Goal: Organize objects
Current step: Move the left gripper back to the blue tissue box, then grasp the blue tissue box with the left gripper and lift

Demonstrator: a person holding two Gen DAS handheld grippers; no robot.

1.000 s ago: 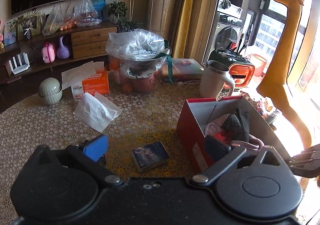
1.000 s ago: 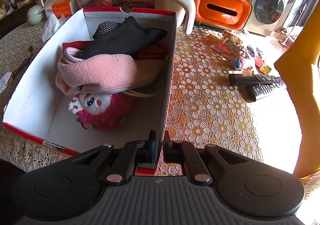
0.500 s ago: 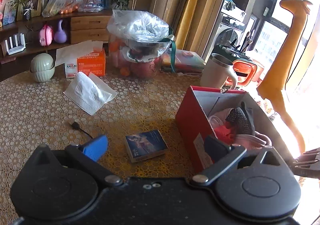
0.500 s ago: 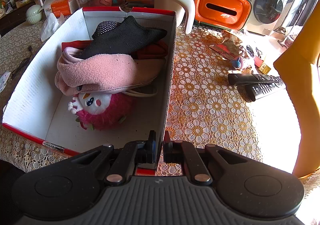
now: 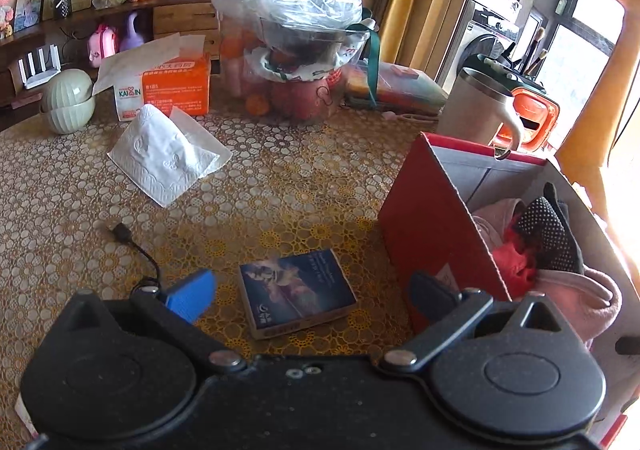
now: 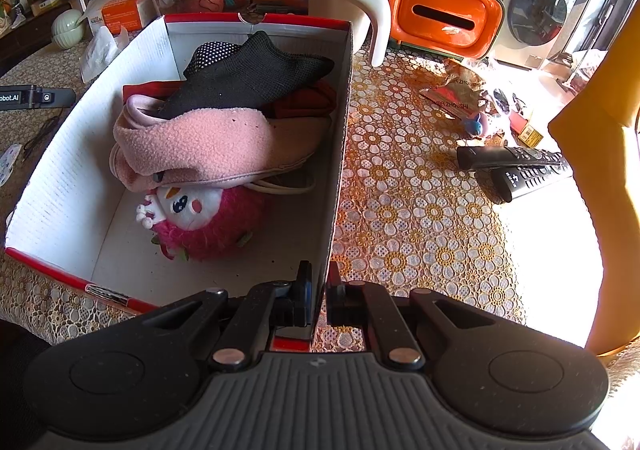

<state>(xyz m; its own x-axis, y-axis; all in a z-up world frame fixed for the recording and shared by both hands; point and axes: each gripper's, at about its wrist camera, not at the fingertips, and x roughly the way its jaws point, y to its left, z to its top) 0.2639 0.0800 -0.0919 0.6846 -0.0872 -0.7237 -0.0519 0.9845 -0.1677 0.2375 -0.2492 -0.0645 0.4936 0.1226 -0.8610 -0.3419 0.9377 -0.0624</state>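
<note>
Red cardboard box (image 6: 340,138), white inside and already holding a pink fleece cloth (image 6: 192,146), a black knitted sock (image 6: 252,78) and a pink plush toy (image 6: 208,222), is pinched by its near right wall in the right gripper (image 6: 319,296), whose jaws are shut on the cardboard and have not moved. What has changed is on the left: the left gripper (image 5: 316,292) has come down toward the patterned lace tablecloth (image 5: 60,190) since a second ago, jaws spread wide and empty, so a pickup looks close. Its likely target, a small dark-blue printed card box (image 5: 297,292), lies flat just ahead, between the two fingers and slightly nearer the blue left pad (image 5: 191,295), with the red box just to the right.
</note>
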